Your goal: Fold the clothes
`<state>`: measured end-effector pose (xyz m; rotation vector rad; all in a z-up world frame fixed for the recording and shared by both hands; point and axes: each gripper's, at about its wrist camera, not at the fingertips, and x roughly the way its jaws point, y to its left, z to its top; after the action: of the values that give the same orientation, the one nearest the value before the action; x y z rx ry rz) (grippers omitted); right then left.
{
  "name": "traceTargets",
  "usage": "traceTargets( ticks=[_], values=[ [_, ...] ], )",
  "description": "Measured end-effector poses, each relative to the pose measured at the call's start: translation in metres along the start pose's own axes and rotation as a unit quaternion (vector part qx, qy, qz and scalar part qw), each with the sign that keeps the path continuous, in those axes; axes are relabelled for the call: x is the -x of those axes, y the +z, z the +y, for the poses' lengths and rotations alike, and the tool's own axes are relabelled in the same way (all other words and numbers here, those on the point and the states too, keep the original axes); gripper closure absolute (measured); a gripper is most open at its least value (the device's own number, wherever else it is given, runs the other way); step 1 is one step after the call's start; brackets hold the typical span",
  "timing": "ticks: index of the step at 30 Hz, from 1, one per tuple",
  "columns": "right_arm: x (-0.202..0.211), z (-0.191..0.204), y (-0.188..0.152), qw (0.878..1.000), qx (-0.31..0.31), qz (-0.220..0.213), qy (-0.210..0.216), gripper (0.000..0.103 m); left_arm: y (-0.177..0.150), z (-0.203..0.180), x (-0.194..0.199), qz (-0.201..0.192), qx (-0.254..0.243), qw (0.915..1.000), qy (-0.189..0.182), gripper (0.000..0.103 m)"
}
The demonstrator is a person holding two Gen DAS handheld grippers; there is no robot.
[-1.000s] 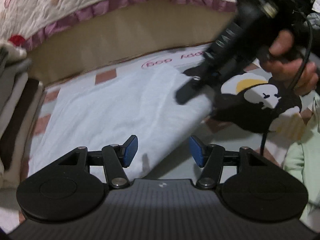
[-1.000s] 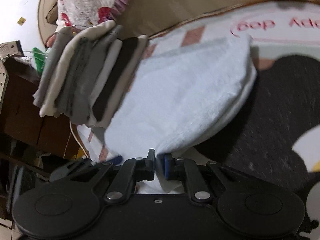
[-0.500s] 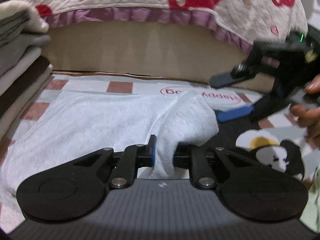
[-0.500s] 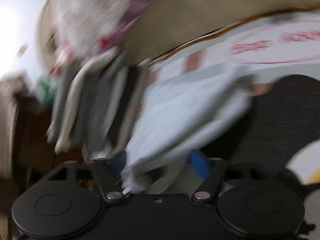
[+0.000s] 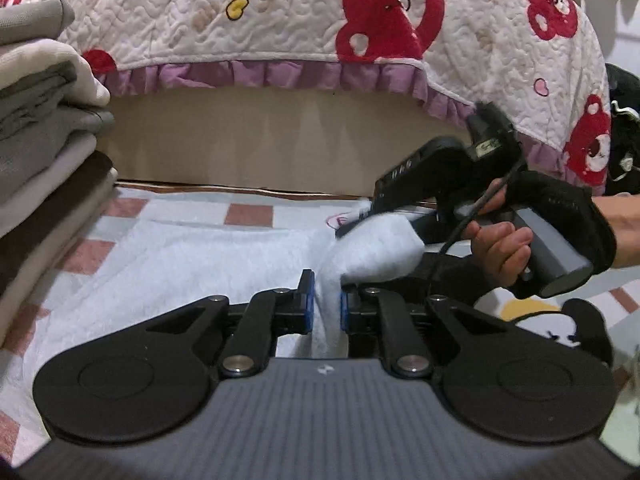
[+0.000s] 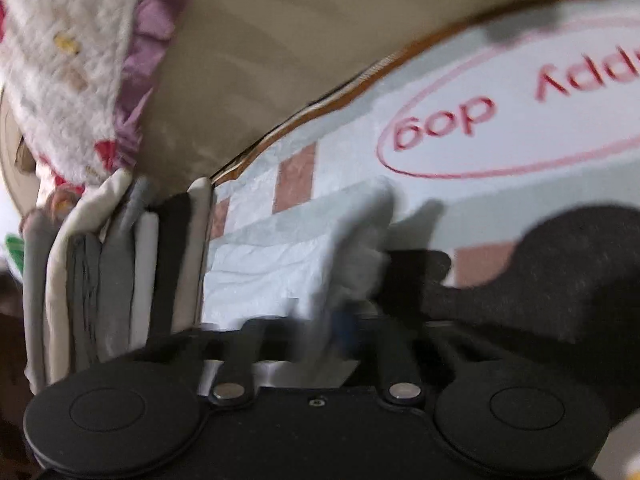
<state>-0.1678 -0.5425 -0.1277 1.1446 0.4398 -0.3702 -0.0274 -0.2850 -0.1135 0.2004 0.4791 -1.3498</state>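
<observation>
Since half a second ago the right hand-held gripper (image 5: 360,224) has come down from above the mat onto the far corner of the white garment (image 5: 180,264); motion blur hides whether it grips. Nearer, the left hand-held gripper (image 5: 324,300) stays nearly closed, pinching a raised fold of that garment, which lies spread on a checked play mat (image 6: 520,120) beside a stack of folded clothes (image 5: 44,152).

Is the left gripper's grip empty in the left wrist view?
No, the left gripper has its jaws shut on a fold of the white garment.
</observation>
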Motion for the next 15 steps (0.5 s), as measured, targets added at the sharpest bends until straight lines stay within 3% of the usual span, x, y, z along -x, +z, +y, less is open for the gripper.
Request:
traceTargets(
  ticks=[4,9,12,15],
  values=[
    [0.0,0.01,0.005,0.999,0.046,-0.027,-0.006,0.093,0.004,-0.01,0.015,-0.008,0.012,0.9988,-0.046,0.094],
    [0.068,0.009,-0.013,0.997,0.044,-0.063,-0.03,0.094,0.012,-0.048,0.039,-0.025,0.009,0.9974,-0.067,0.094],
    [0.109,0.009,-0.024,0.994,0.043,-0.085,-0.045,0.094,0.011,-0.067,0.036,0.015,0.04,0.9945,-0.095,0.094],
    [0.127,-0.002,-0.029,0.993,0.039,-0.082,-0.08,0.094,0.005,-0.084,0.029,0.044,0.027,0.9945,-0.092,0.094]
  ],
)
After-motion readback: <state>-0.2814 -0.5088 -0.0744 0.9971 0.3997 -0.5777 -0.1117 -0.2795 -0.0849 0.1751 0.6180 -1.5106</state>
